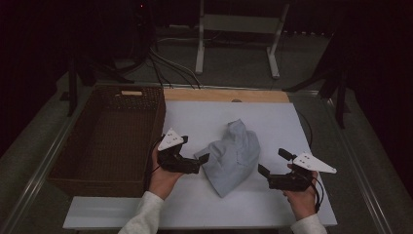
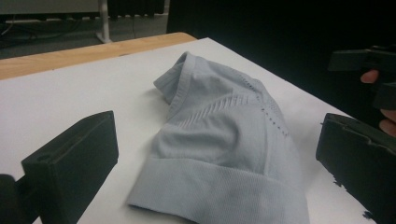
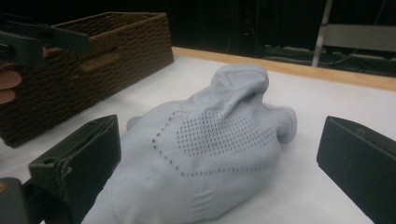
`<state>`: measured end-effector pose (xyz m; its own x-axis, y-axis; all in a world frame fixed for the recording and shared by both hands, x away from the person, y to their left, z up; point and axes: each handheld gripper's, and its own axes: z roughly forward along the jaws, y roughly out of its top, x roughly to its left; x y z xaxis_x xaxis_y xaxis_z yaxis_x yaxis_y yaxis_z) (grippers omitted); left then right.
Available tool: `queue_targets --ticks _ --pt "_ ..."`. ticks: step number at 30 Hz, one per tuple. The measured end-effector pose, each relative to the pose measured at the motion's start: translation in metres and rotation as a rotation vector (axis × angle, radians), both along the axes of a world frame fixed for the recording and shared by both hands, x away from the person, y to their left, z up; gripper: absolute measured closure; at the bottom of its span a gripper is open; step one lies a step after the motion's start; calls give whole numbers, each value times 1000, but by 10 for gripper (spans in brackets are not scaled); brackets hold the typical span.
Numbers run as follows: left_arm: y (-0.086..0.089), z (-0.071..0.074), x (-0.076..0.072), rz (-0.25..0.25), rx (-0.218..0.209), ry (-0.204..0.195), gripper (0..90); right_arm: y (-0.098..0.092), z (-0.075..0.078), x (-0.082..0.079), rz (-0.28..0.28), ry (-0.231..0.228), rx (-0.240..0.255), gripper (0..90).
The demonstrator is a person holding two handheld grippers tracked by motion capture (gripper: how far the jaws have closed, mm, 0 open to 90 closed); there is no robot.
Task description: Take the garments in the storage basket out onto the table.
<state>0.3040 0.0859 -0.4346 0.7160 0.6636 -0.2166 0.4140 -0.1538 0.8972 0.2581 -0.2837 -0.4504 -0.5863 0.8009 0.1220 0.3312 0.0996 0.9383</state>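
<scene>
Dim surroundings frame your white table (image 1: 272,122), where a crumpled pale-blue garment (image 1: 233,156) lies near the middle and a brown wicker basket (image 1: 104,141) stands along the left edge. Your left hand-held gripper (image 1: 199,163) sits just beside the garment's left side, jaws spread and empty. Your right hand-held gripper (image 1: 272,163) sits near its right side, also spread and empty.

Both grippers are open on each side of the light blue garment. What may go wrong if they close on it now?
1. The garment lies bunched in a heap, so the left gripper may pinch several layers at once.
2. The right gripper is apart from the cloth and might close on nothing.
3. The wicker basket stands close by the left hand; a swing could knock its wall.
</scene>
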Motion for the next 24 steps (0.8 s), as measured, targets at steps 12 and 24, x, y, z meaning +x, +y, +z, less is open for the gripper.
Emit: queue_targets --ticks 12,24 --pt "2 2 -1 7 0 -10 0 11 8 14 16 4 -41 1" --pt "4 5 -1 21 -9 -21 1 29 12 25 31 26 -67 0"
